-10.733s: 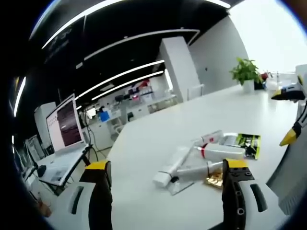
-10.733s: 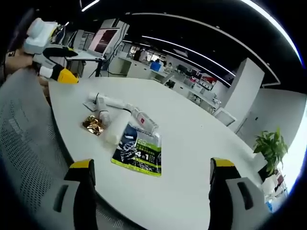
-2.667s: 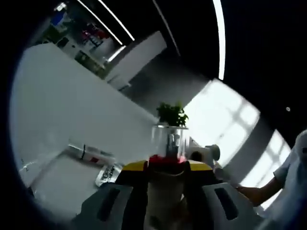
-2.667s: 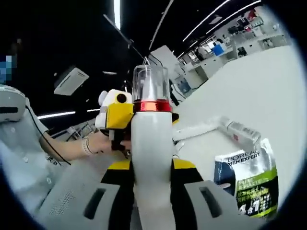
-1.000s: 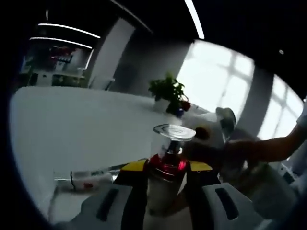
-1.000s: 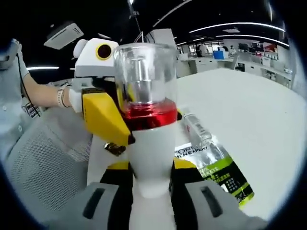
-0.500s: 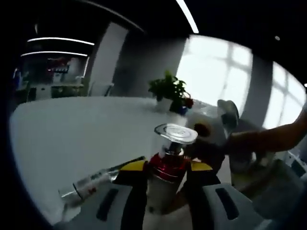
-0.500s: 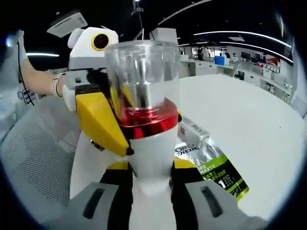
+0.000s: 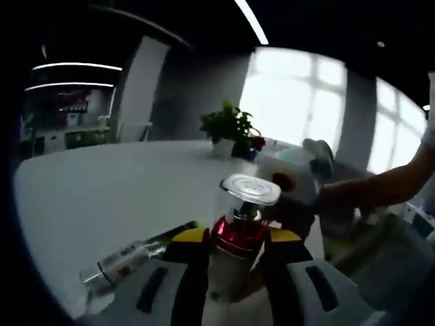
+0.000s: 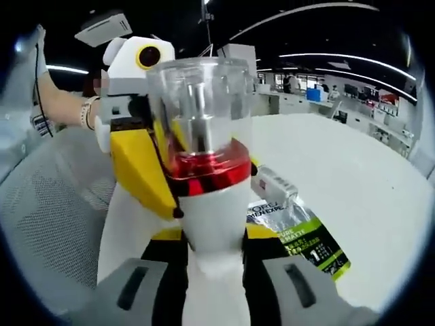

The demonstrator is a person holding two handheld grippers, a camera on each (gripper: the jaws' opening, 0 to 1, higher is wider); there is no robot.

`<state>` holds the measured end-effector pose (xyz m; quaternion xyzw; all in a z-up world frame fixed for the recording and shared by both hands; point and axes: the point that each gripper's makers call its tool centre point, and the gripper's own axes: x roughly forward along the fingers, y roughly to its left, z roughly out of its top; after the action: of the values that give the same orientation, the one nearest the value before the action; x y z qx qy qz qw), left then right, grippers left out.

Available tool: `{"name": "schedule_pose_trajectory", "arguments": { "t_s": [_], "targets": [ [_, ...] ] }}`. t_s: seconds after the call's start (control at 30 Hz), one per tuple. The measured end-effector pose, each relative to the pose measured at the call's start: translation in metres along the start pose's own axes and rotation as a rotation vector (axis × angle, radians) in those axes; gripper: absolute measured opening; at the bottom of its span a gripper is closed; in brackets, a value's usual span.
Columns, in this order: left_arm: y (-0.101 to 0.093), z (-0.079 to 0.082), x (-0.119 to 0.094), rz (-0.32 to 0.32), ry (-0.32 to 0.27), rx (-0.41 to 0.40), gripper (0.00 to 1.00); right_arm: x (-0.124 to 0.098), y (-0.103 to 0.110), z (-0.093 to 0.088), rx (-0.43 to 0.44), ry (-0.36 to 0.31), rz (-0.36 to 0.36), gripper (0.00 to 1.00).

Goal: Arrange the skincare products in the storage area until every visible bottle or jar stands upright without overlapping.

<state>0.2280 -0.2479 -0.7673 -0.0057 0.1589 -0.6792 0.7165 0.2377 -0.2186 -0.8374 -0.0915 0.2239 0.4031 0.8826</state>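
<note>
A white pump bottle (image 9: 231,272) with a red collar and a clear cap stands up between my left gripper's (image 9: 231,238) yellow-tipped jaws, which are shut on its body. The same bottle (image 10: 211,217) rises between the jaws of my right gripper (image 10: 211,234), also shut on it. In the right gripper view the left gripper (image 10: 139,166) sits just behind the bottle, held by a hand. In the left gripper view the right gripper (image 9: 309,170) is behind the cap. A clear tube with a red label (image 9: 122,261) lies flat on the white table (image 9: 102,183).
A dark and green L'Oreal sachet (image 10: 302,241) lies flat on the table (image 10: 340,163), with a small clear bottle (image 10: 275,182) lying at its far end. A grey mesh chair (image 10: 47,217) is on the left. A potted plant (image 9: 228,125) stands at the table's far edge.
Both grippers, open and empty 10.7 s ago, now hold the pump bottle lifted off the table. Over the last second both views shifted slightly; the grip is unchanged.
</note>
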Motion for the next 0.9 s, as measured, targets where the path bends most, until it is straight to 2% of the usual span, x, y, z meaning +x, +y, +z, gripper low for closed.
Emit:
{"name": "schedule_pose_trajectory", "arguments": {
  "t_s": [0.47, 0.7, 0.9],
  "targets": [
    [-0.011, -0.002, -0.004, 0.016, -0.054, -0.001, 0.29, -0.006, 0.010, -0.001, 0.051, -0.068, -0.021, 0.32],
    [-0.011, -0.001, -0.004, 0.016, -0.080, -0.001, 0.29, -0.011, 0.009, -0.005, 0.063, -0.071, -0.103, 0.36],
    [-0.009, -0.004, -0.006, 0.033, -0.073, -0.007, 0.31, -0.018, 0.010, -0.006, 0.097, -0.082, -0.158, 0.43]
  ]
}}
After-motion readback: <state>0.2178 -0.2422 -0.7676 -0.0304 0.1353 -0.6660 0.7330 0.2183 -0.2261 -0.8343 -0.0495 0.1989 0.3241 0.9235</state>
